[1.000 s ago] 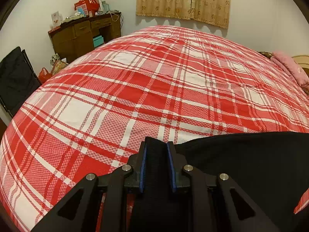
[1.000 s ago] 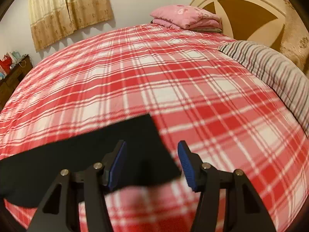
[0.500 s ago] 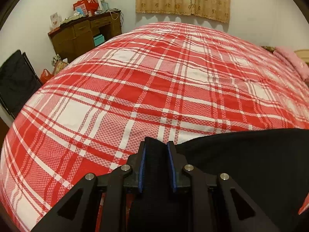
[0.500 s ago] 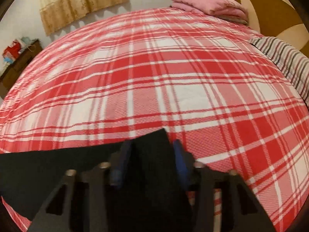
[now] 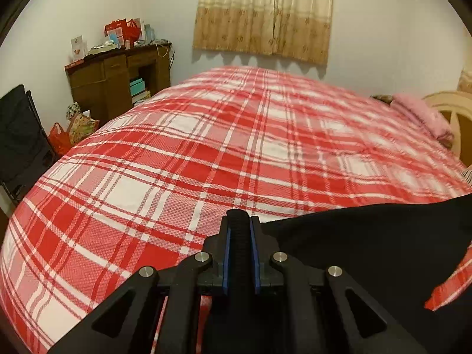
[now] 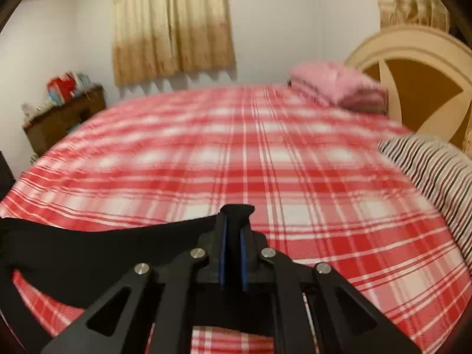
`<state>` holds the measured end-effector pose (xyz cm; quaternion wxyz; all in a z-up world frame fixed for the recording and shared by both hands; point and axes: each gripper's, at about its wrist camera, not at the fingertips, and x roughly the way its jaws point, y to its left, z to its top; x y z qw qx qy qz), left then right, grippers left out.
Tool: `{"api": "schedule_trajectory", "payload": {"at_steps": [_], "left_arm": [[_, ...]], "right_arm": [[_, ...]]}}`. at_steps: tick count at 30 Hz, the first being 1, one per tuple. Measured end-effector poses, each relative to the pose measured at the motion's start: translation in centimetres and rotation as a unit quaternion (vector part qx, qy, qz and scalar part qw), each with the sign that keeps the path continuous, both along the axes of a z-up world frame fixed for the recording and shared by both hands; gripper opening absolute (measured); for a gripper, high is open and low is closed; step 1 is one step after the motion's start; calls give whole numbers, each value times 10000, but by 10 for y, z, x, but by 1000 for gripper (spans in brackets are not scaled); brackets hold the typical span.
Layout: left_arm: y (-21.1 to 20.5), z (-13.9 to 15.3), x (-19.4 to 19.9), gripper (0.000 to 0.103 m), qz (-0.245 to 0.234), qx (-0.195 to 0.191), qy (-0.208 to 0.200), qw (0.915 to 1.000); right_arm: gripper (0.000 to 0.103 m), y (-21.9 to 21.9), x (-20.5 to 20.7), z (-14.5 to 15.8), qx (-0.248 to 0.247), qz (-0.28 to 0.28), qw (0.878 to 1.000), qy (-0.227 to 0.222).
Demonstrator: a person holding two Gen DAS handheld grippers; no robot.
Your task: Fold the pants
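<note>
The black pants (image 5: pixel 368 250) are running off the left wrist view's right and bottom edges, their full shape hidden; in the right wrist view the plaid bedspread (image 6: pixel 236 147) and curtain (image 6: pixel 171 29) are showing blurred; items on the wooden desk (image 5: pixel 118 79) are appearing too small to identify.

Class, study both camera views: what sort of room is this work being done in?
Most likely a home bedroom: a wide bed with a red plaid cover, a pink pillow by the headboard, and a curtained window.
</note>
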<state>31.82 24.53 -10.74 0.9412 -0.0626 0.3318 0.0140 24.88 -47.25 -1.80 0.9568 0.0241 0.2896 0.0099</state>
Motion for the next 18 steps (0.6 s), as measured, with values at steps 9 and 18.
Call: {"api": "schedule_trajectory", "payload": {"at_steps": [9, 18], "left_arm": [[16, 37, -65, 11, -436, -1061, -1119, 9871], [28, 17, -146, 12, -910, -1488, -1142, 9780]], "right_arm": [[10, -15, -99, 28, 201, 223, 9944, -1012], [10, -37, -185, -10, 627, 191, 9944, -831]]}}
